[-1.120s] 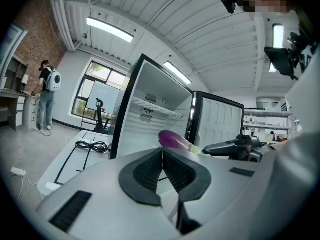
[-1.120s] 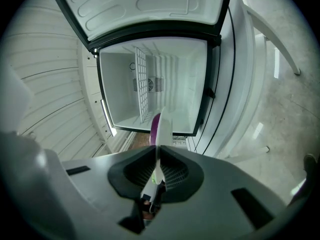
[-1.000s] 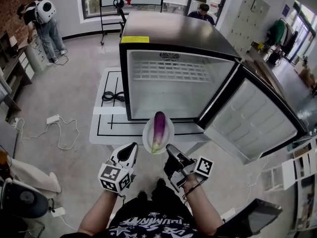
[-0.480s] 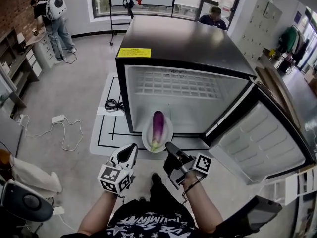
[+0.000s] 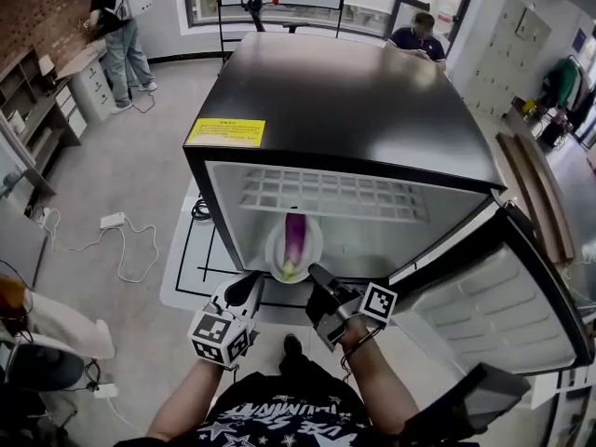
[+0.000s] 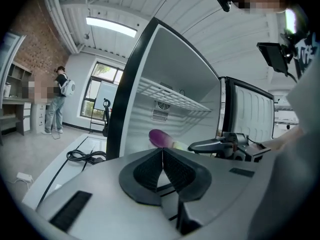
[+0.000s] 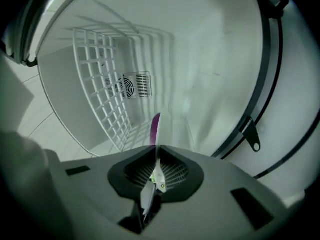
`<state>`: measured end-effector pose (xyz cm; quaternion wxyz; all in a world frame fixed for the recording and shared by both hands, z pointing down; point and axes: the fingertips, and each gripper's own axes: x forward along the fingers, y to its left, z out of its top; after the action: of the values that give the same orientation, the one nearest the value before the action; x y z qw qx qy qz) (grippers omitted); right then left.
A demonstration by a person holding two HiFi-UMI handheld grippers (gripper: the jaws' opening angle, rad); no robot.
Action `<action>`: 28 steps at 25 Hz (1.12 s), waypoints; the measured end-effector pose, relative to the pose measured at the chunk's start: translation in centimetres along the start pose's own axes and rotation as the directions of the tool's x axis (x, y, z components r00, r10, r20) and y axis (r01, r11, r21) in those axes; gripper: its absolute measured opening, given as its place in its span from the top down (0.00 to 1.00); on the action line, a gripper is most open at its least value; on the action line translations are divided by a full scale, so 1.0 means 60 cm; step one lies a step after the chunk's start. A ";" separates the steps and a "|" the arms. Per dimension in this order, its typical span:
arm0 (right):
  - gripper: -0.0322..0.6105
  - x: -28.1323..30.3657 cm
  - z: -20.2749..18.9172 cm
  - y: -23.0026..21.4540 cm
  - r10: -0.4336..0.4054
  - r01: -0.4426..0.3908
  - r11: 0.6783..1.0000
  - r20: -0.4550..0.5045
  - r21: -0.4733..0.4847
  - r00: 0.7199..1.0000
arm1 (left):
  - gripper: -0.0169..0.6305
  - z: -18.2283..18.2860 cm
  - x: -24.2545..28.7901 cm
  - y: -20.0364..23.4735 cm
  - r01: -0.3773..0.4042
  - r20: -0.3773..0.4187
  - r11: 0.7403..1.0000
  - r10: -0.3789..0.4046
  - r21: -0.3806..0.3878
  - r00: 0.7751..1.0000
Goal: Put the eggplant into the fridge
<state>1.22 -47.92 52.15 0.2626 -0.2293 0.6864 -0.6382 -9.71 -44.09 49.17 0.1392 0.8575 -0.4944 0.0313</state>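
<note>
A purple eggplant [image 5: 294, 238] lies on a white plate [image 5: 276, 251] at the mouth of the open black fridge [image 5: 345, 101], under its wire shelf [image 5: 326, 194]. My right gripper [image 5: 319, 279] is shut on the plate's near rim. In the right gripper view the plate [image 7: 158, 146] shows edge-on between the jaws of the right gripper [image 7: 156, 166], with the eggplant [image 7: 155, 126] beyond and the wire shelf [image 7: 100, 84] at the left. My left gripper [image 5: 250, 287] is beside the plate's left edge. The left gripper [image 6: 162, 156] is shut with nothing seen in it; the eggplant [image 6: 161, 137] lies just ahead.
The fridge door [image 5: 484, 296] swings open to the right. The fridge stands on a white table [image 5: 186, 268] with a black cable [image 5: 200, 210]. Cords [image 5: 112, 226] trail on the floor at the left. Two people [image 5: 116, 12] are at the back of the room.
The plate with the eggplant has moved forward, from in front of the fridge to inside its opening. Both grippers moved forward with it, and the head view now looks down on the fridge top.
</note>
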 end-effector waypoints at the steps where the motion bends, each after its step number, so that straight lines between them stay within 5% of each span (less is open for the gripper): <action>1: 0.91 0.006 0.006 -0.004 -0.002 0.002 1.000 -0.006 0.003 1.000 | 0.96 -0.002 0.008 0.000 -0.001 -0.005 1.000 0.001 -0.001 1.000; 28: 0.91 0.065 0.073 -0.106 -0.115 0.119 0.993 -0.122 0.024 0.986 | 0.96 -0.028 0.110 0.024 -0.077 -0.052 0.997 0.076 -0.007 0.996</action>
<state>0.98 -54.29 58.02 0.1865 -0.2261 0.6764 -0.6757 -7.45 -49.88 52.34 0.1544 0.8361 -0.5233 0.0564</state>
